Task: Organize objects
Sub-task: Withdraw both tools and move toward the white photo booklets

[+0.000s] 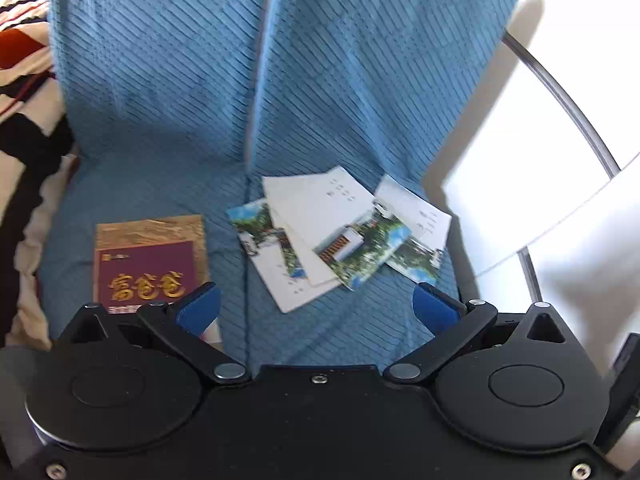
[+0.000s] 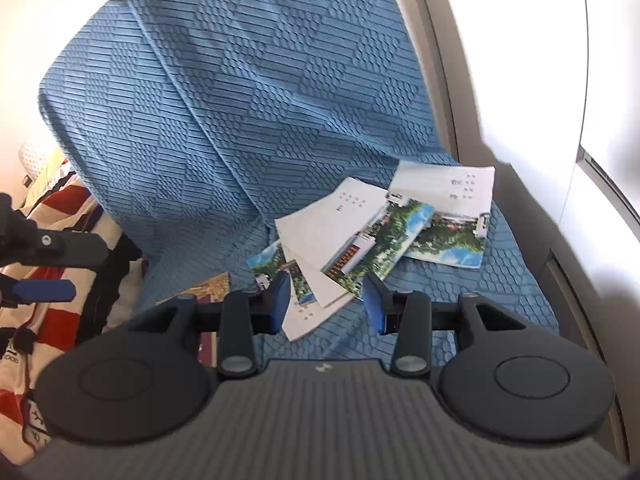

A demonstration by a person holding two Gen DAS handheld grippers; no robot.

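From my left wrist view, my left gripper (image 1: 316, 306) hangs over a blue textured sofa cover (image 1: 168, 120), its blue pads spread wide with nothing between them. Ahead of the fingers, right of the seam between the two seat cushions, lies a loose heap of postcards (image 1: 340, 236): several overlap at different angles, some with white backs up, some showing trees, sky and buildings. Left of the seam a book (image 1: 148, 260) with a maroon and gold cover lies flat on the seat; its near corner is hidden under my left finger. A striped cloth (image 1: 20, 52) in red, white and black bunches at the seat's left edge. A white panel with a metal rail (image 1: 560, 92) stands past the right edge.

From my right wrist view, my right gripper (image 2: 326, 300) is partly open, pads apart and empty, held just over the near end of the postcards (image 2: 360, 236). The lowest white card's corner shows in the gap between the pads, but I cannot tell whether either touches it. The book (image 2: 208, 288) peeks out behind my left finger, mostly covered. My left gripper (image 2: 40, 272) reaches in from the left edge, above the striped cloth (image 2: 60, 208). The sofa cover (image 2: 240, 100) rises behind up the backrest cushions.
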